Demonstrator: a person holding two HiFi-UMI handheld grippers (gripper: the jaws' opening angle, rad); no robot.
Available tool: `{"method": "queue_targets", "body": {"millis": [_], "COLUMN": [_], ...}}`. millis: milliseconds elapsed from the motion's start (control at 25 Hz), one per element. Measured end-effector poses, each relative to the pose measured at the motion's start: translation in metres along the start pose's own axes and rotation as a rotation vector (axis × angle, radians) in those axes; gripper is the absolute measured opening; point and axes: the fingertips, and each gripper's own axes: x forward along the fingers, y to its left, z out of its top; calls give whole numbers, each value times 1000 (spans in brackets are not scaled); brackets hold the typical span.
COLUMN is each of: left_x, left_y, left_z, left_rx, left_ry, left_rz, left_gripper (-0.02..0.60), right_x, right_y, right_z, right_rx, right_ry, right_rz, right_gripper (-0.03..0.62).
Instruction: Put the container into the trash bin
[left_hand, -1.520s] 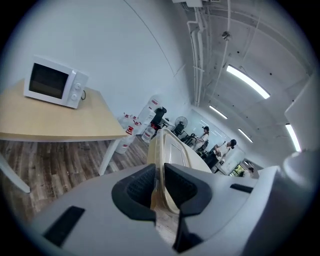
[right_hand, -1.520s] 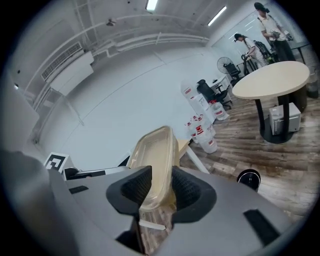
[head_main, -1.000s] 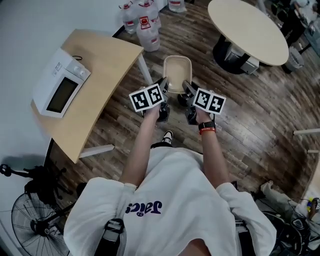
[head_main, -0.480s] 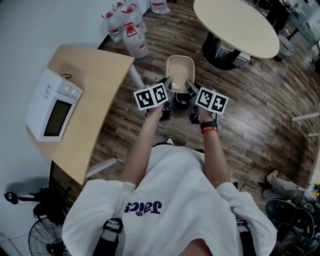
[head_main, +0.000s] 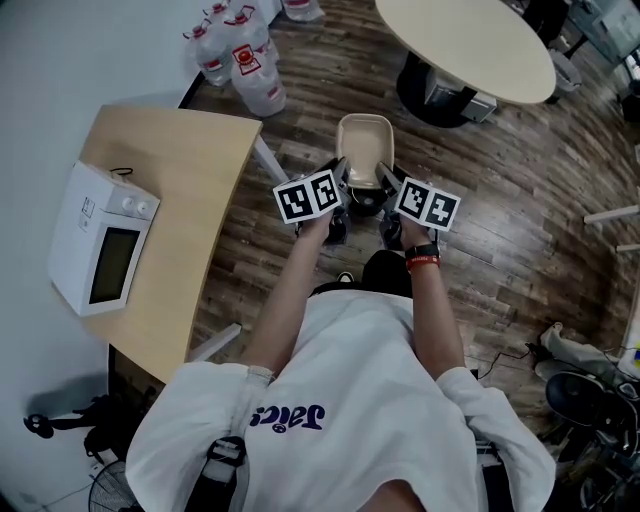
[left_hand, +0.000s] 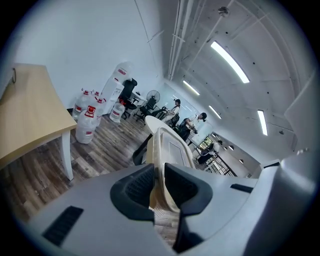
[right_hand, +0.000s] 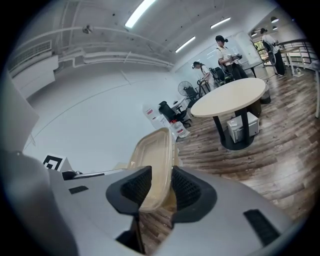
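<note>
The left gripper (head_main: 340, 178) and right gripper (head_main: 386, 180) are each pinching a side rim of the beige container (head_main: 363, 142), which is hanging above open wooden floor (head_main: 505, 235) between the desk's curved edge (head_main: 236, 190) and the round table (head_main: 470, 45).

The beige, shallow, rounded-rectangular plastic container (head_main: 362, 140) is up in the air, roughly level, near the round table (head_main: 465, 45).

Bright, even light from ceiling strips (left_hand: 229, 61); soft shadows. Head view sharp, dimmer. Gripper views fisheye, black corners, blurred foreground.
</note>
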Motion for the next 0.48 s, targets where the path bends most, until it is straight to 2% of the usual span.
{"method": "queue_targets", "body": {"millis": [280, 480], "left_x": [49, 91], "left_y": [10, 19], "left_z": [6, 10], "left_rx": [-10, -21], "left_ry": [54, 80], "left_rz": [-13, 5], "left_gripper": [72, 72], "right_x": [32, 63], "right_y": [-34, -63], "right_z": [12, 29], "right_rx": [42, 51], "right_ry": [17, 51], "right_rz": [-25, -39], "right_gripper": [146, 146]}}
